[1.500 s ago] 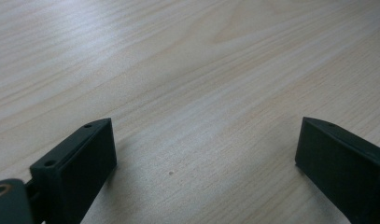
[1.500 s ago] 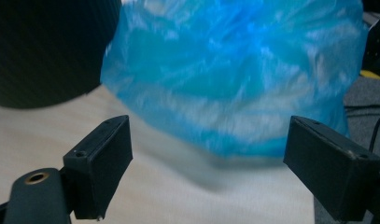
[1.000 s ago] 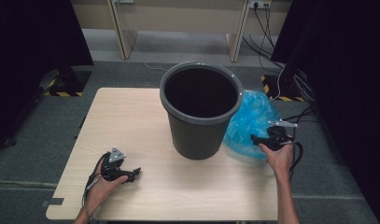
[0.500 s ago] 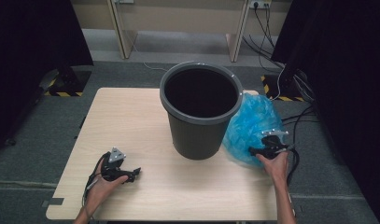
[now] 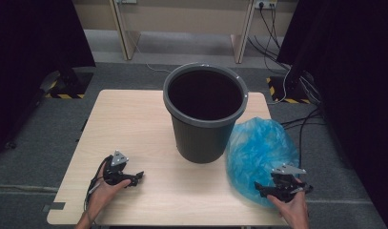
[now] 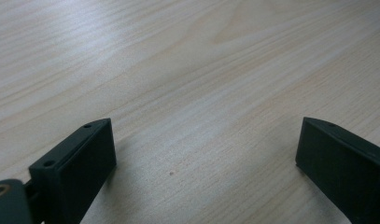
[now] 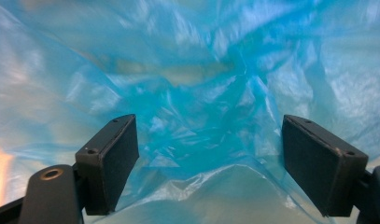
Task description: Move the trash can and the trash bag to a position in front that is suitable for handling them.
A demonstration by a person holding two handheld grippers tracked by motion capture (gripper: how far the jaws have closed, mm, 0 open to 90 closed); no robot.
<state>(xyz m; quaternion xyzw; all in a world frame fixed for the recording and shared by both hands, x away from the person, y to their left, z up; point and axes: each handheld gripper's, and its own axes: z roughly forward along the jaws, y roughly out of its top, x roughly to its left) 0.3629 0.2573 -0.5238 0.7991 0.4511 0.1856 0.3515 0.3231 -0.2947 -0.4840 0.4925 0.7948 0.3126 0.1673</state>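
Right gripper (image 5: 281, 187) has moved from the far right side of the blue plastic bag (image 5: 260, 152) to its near edge over the last second; jaws spread wide, bag film billowing between them but not pinched. The bag itself has shifted nearer, now sitting on the counter (image 5: 134, 124) right of the grey bin (image 5: 204, 114), touching its wall. Left gripper (image 5: 127, 177) unchanged, resting on bare counter, jaws spread, nothing between. Judgement: approach done, grasp on the bag comes next.
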